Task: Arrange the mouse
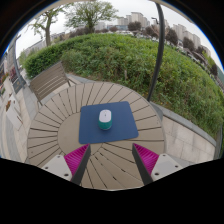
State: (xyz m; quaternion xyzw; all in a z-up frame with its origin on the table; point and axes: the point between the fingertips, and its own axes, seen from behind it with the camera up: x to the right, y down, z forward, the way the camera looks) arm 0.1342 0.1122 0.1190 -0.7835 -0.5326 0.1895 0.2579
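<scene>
A white mouse [105, 119] with a green top lies near the middle of a blue mouse mat [108, 122] on a round wooden slatted table [60, 125]. My gripper [111, 160] is open and empty, held above the table's near side. Its two magenta pads [77, 157] stand wide apart, with only table slats between them. The mouse and mat lie just ahead of the fingers.
A wooden chair [48, 80] stands beyond the table to the left. More furniture lines the far left on a paved terrace. A green hedge [140, 55] runs behind, with a thin pole [160, 50] at the right and trees and buildings beyond.
</scene>
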